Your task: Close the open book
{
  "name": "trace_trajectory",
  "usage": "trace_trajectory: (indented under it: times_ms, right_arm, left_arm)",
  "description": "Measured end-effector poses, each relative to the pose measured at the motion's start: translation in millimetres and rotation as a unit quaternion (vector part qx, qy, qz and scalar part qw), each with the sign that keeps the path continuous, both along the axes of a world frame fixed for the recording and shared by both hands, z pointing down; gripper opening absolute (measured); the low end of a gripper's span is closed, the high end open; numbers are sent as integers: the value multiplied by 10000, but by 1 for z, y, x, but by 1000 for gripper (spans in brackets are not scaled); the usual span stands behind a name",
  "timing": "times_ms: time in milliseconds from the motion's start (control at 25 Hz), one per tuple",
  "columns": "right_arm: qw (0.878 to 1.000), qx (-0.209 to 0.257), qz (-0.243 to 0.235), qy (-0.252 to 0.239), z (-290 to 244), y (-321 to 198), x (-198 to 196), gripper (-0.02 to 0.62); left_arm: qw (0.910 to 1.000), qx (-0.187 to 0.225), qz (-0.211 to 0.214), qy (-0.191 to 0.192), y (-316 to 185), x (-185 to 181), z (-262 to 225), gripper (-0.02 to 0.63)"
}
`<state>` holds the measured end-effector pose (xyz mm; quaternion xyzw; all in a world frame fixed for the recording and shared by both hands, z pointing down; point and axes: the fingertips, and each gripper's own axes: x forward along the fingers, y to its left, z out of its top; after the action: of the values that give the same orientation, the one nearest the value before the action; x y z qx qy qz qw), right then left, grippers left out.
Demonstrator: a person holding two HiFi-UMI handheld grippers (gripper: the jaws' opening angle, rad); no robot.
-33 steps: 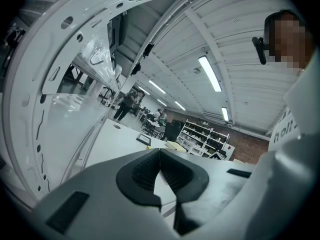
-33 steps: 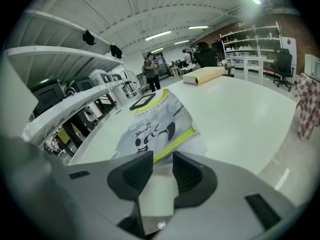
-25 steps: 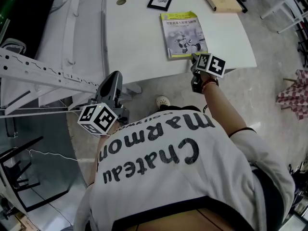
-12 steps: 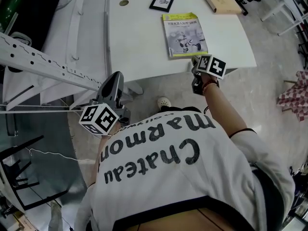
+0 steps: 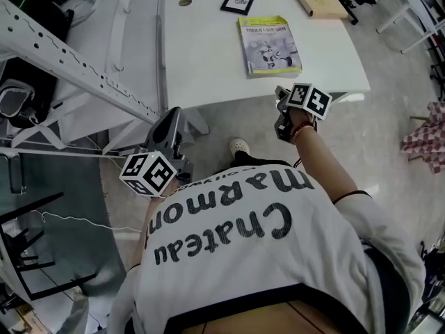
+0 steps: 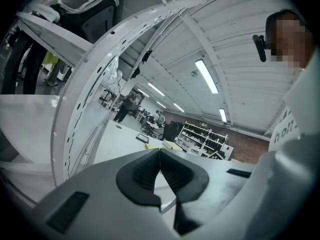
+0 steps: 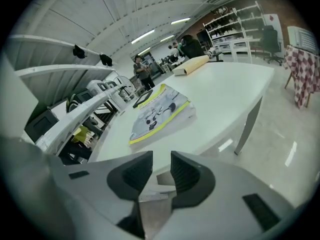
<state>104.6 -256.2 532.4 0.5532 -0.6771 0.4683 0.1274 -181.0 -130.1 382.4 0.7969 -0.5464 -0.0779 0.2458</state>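
Observation:
The book (image 5: 270,44) lies closed on the white table (image 5: 201,54), its yellow-edged cover with a robot picture facing up. In the right gripper view the book (image 7: 157,114) is ahead and slightly left, flat on the table (image 7: 225,94). My right gripper (image 5: 280,92) hangs just off the table's near edge, short of the book and not touching it. Its jaws (image 7: 161,161) stand open, with nothing in the gap. My left gripper (image 5: 170,115) is held low at the left, away from the table, beside the white rack. Its pads (image 6: 159,151) meet at the tips, empty.
At the table's far side lie a black-framed picture (image 5: 238,1), a tan book (image 5: 321,3) and a small round disc (image 5: 184,2). A white perforated metal rack (image 5: 76,68) stands at the left. A red checked cloth (image 5: 424,138) is at the right.
My right gripper has drawn back from the book and off the table's near edge. My left gripper has shifted a little along the rack. The book has stayed closed.

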Motion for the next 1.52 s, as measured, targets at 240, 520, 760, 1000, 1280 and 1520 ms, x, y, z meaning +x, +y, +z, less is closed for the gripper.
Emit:
trace_trajectory:
  times_ms: [240,520,760,1000,1280,1520]
  right_arm:
    - [9960,257,-479,-703,-31,39,-33,72]
    - [9775,1112,-846,-1582,-98,72,-64,55]
    - [9627,1993,-956,-1560,-160,78,-67,55]
    - [9395,3052,-1261,-907,-217,67,-57,55]
    - [9175,3505,-1877,-128,-236,59,-45,55]
    - [9151,3428,-2119,-150,-228,57,-26,55]
  left_arm:
    - [9998,77,151,-47,25,7,-5,25]
    - [9993,313,142,-134,48,17,-16,24]
    - [9987,480,115,-160,54,29,-32,25]
    - [9966,788,-74,-217,47,42,-57,23]
    - [9959,824,-295,-239,36,70,-71,25]
    - [9954,787,-492,-250,37,96,-69,25]
